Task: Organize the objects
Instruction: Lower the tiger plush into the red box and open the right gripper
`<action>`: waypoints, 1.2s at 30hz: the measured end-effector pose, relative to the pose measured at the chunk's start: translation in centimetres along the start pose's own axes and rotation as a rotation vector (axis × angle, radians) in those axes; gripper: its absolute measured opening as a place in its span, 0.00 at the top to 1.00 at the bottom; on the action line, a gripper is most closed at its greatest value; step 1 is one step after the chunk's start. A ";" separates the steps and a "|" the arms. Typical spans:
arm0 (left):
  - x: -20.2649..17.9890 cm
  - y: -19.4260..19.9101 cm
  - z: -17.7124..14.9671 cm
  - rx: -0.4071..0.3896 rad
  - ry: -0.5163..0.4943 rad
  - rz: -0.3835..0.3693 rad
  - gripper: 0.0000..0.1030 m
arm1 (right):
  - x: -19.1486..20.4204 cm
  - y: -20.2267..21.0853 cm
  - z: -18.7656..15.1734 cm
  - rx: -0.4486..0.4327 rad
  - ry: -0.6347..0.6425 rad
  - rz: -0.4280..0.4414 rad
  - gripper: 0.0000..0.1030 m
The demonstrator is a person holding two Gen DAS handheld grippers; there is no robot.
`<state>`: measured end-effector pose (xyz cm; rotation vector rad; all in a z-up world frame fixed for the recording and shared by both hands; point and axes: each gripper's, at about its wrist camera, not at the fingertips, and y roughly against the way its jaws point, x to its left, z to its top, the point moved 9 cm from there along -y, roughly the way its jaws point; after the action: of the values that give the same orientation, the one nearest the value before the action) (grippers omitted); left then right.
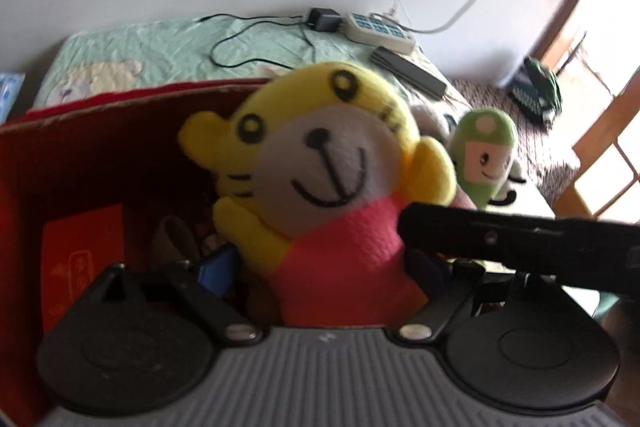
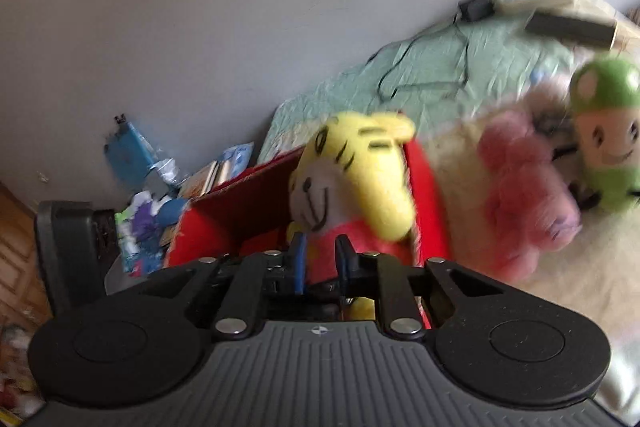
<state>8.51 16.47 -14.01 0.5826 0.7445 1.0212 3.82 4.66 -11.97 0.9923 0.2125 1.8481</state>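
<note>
Already deep in the stowing step: red cardboard box (image 1: 100, 155) on the bed, open-topped, toy over its mouth. Yellow tiger plush (image 1: 320, 187) upright there, pink body between the spread left gripper (image 1: 320, 271) jaws. Right gripper (image 2: 320, 263) nipped narrow on the plush's lower edge. Called next for lowering, then letting go.

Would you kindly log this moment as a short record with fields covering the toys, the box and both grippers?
held toy: yellow tiger plush, red body, over the red box
left gripper: jaws wide, flanking the plush's body; contact unclear
right gripper: closed on the plush's red body
waiting toys: green plush and pink plush, on the bed
far end: power strip
</note>
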 end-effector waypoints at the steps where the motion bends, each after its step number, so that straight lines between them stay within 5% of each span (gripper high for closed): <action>1: -0.3 0.0 0.1 -0.007 -0.022 0.014 0.15 | -0.2 0.1 0.5 -0.017 -0.004 -0.009 0.79; 7: 0.4 -0.4 0.1 0.008 0.004 -0.008 0.14 | -1.0 -1.2 3.0 -0.099 0.043 -0.063 0.66; 14: -0.4 -1.0 0.4 0.026 -0.054 0.025 0.14 | -1.1 -3.2 2.1 -0.022 0.029 -0.056 0.69; 27: -0.7 -2.0 0.0 0.073 -0.092 0.098 0.13 | -2.2 -2.5 1.5 -0.032 -0.044 -0.066 0.71; 29: -0.5 -1.8 0.0 0.079 -0.085 0.124 0.00 | -2.1 -2.1 1.5 -0.034 -0.040 -0.068 0.71; 36: -1.0 -0.8 -0.1 0.056 -0.137 0.218 0.00 | -1.7 -0.8 0.9 -0.056 0.020 -0.100 0.63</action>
<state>8.55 15.30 -14.36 0.7871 0.5994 1.1507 5.31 3.43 -12.75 0.9091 0.2174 1.7647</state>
